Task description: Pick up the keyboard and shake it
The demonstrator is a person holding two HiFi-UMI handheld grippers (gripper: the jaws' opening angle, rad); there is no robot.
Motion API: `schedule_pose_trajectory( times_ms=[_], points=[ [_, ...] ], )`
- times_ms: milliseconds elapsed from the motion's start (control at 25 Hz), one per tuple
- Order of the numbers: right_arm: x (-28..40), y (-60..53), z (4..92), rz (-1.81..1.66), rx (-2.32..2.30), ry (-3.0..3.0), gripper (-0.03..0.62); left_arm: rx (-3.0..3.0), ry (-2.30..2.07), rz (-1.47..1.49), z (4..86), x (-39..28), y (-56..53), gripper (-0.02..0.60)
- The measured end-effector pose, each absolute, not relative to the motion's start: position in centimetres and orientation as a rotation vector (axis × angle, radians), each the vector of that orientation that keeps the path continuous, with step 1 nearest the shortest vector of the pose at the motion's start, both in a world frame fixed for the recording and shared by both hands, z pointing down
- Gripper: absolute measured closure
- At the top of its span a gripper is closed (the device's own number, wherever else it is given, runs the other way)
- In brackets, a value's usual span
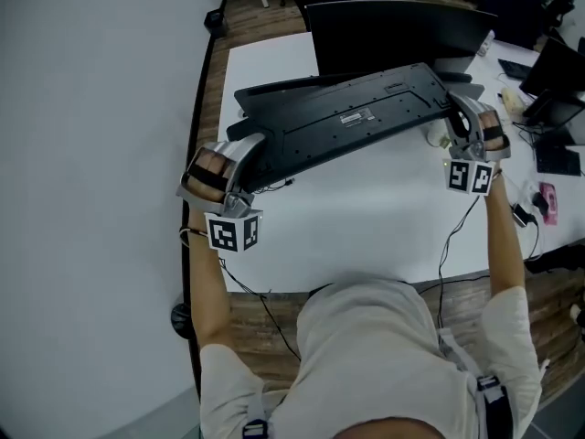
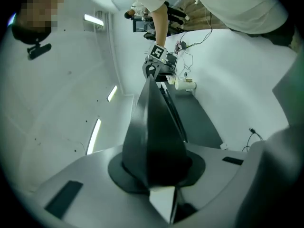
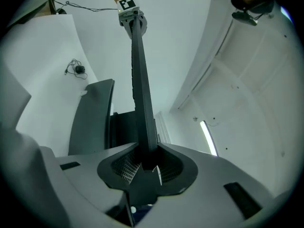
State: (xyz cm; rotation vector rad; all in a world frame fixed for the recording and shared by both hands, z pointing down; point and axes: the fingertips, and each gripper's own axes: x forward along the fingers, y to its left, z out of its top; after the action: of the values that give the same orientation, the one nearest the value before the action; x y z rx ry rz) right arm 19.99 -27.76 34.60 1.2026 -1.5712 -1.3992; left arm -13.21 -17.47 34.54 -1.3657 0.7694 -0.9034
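Note:
A black keyboard hangs above the white desk, flipped so its underside with a label faces up. My left gripper is shut on the keyboard's left end and my right gripper is shut on its right end. In the left gripper view the keyboard runs edge-on from my jaws to the other gripper's marker cube. In the right gripper view the keyboard is a thin dark blade leading to the left gripper's cube.
A dark monitor stands just behind the keyboard. A small white object lies on the desk under the keyboard's right end. Cables trail over the desk's front edge. More equipment sits at the right; a wall is at the left.

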Motion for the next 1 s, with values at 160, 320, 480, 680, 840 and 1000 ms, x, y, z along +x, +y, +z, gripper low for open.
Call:
schedule_pose_trajectory(
  times_ms=[160,320,480,680,840,1000],
  points=[
    [21.5,-24.9,31.4,-1.441,1.330,-1.473,0.468,-1.284,0.773,-0.803,32.2,-12.3,-16.2,0.500],
    [22.2,-22.7,28.5,-1.527,1.397,-1.407,0.468,-1.204,0.787,-0.717,30.1,-11.9,-15.1,0.500],
    [22.3,-21.7,27.0,-1.554,1.420,-1.404,0.468,-1.211,0.809,-0.663,29.0,-12.0,-14.8,0.500],
    [21.8,-23.2,29.4,-1.438,1.199,-1.500,0.470,-1.356,0.756,-0.750,31.5,-12.2,-15.7,0.500],
    [20.5,-24.8,33.0,-1.344,0.967,-1.561,0.474,-1.526,0.712,-0.822,35.3,-13.1,-16.5,0.500],
    [19.5,-26.2,36.6,-1.236,0.796,-1.621,0.474,-1.723,0.703,-0.870,39.3,-13.8,-17.3,0.499]
  ],
)
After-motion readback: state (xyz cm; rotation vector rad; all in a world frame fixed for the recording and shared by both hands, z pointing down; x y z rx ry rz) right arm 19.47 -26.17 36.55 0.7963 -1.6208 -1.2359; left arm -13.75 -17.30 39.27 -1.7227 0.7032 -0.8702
